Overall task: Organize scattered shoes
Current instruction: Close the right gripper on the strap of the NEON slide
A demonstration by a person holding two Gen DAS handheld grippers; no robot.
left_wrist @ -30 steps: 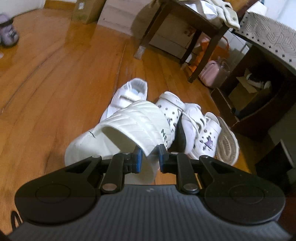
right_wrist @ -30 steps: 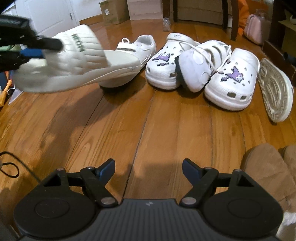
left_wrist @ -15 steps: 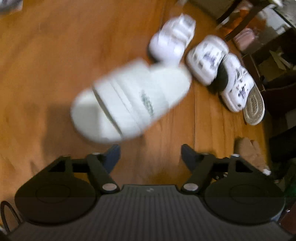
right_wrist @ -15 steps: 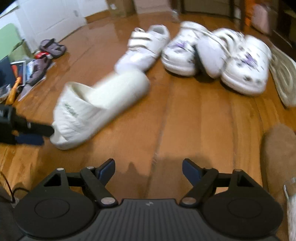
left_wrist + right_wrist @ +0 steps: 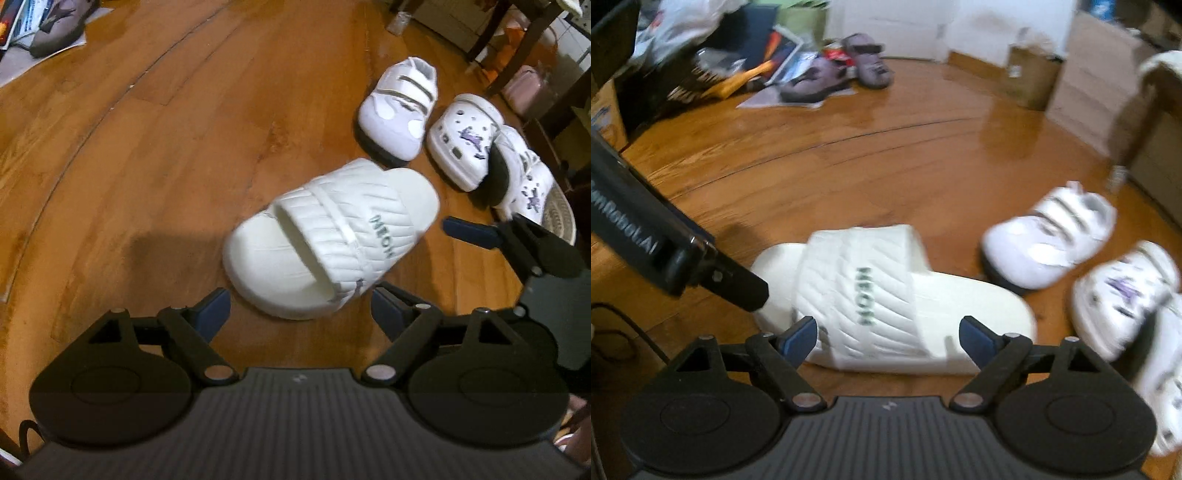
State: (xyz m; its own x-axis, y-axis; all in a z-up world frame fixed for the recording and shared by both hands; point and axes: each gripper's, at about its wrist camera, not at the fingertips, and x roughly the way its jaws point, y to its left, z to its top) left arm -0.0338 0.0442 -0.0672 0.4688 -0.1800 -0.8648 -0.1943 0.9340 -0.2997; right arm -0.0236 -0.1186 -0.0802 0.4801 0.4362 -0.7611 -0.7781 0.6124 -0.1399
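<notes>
A white ribbed slide (image 5: 332,240) lies flat on the wooden floor, also seen in the right wrist view (image 5: 886,295). My left gripper (image 5: 299,310) is open just behind its heel end, with nothing between the pads. My right gripper (image 5: 888,334) hovers over the slide's side; its jaws are opening and the pads do not touch the slide. One right finger (image 5: 469,232) shows beside the slide's toe. Beyond it stand a white strap sneaker (image 5: 400,107) and a white clog with a purple charm (image 5: 463,136).
More white shoes (image 5: 524,184) and an upturned sole (image 5: 561,218) sit at the right of the row. Grey-purple shoes (image 5: 831,74) lie on papers at the far left. Cardboard boxes (image 5: 1030,77), dark table legs (image 5: 491,26) and a pink bag (image 5: 524,88) line the back.
My left gripper opened and let go of the slide, which dropped from the air onto the floor. My right gripper swung left from the shoe row to the slide.
</notes>
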